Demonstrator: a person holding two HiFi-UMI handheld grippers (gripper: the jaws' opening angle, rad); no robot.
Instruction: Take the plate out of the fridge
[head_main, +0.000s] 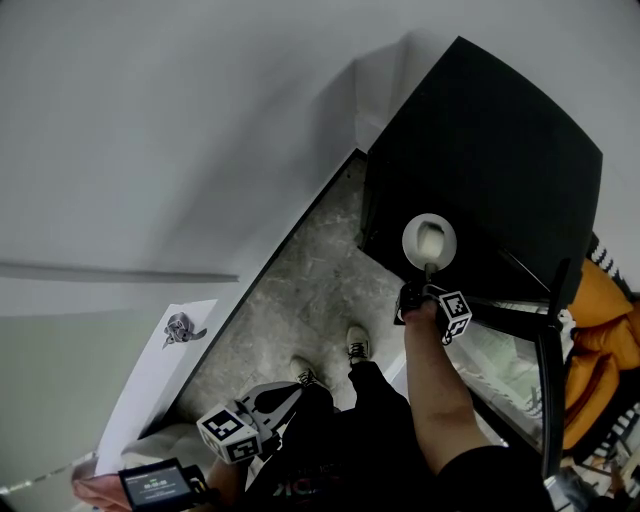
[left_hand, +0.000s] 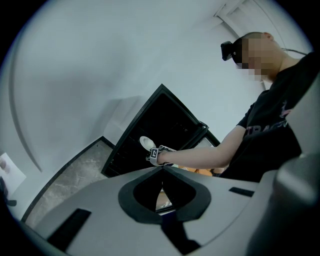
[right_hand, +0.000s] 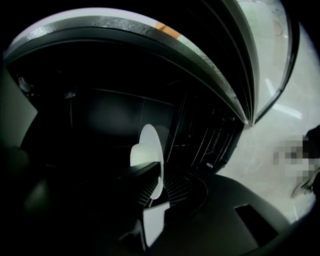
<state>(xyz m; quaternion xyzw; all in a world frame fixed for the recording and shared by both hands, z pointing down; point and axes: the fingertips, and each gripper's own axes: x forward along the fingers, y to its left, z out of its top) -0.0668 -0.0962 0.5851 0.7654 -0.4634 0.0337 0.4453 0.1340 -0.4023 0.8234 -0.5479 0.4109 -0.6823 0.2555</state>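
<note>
Looks like the pulling-out step is on. The right gripper (head_main: 429, 272) is clamped on the rim of the white plate (head_main: 429, 241), which sticks up edge-on at its 12 o'clock, right at the dark mouth of the black fridge (head_main: 500, 150). From the gripper's own view the plate sits against the dark inside, so I can't tell if it's fully clear of the opening. The left gripper (head_main: 285, 395) hangs low at about 7 o'clock from the plate, jaws together, nothing in them. I'd guess the next move is drawing the plate straight back toward the body, keeping that pinch firm since only the edge is held, and minding the door (head_main: 545, 380) at 4 o'clock.
</note>
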